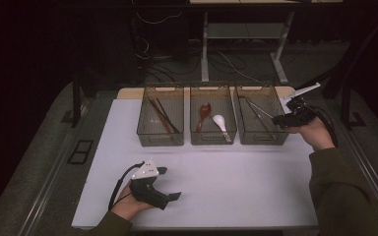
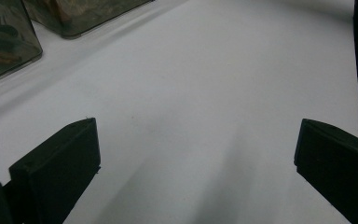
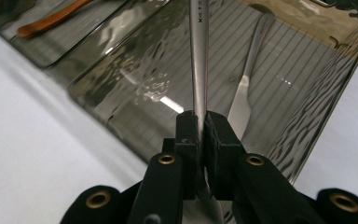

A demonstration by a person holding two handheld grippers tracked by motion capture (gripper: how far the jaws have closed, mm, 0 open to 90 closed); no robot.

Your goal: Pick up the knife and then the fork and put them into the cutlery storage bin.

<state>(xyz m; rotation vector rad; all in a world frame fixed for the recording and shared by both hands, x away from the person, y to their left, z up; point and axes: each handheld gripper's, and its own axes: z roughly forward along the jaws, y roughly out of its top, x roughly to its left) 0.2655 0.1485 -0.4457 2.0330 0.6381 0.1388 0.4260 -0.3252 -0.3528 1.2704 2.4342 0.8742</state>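
Observation:
Three smoky see-through bins stand in a row at the back of the white table (image 1: 226, 182). Over the front right corner of the right bin (image 1: 261, 136), my right gripper (image 1: 277, 119) is shut on the handle of a metal utensil (image 1: 262, 110) that slants into the bin. In the right gripper view the gripper (image 3: 200, 127) clamps that steel handle (image 3: 198, 65), and a second metal utensil (image 3: 248, 86) lies on the bin floor (image 3: 135, 79). My left gripper (image 1: 169, 183) rests open near the front left of the table. Its jaws stand wide apart over bare white surface (image 2: 196, 149).
The left bin (image 1: 160, 137) holds dark and brown chopsticks (image 1: 163, 117). In the middle bin (image 1: 213, 138) lie a reddish spoon (image 1: 204, 112) and a white spoon (image 1: 221, 122). Two bin corners (image 2: 4, 46) show at the upper left of the left gripper view. Desk legs and cables stand behind the table.

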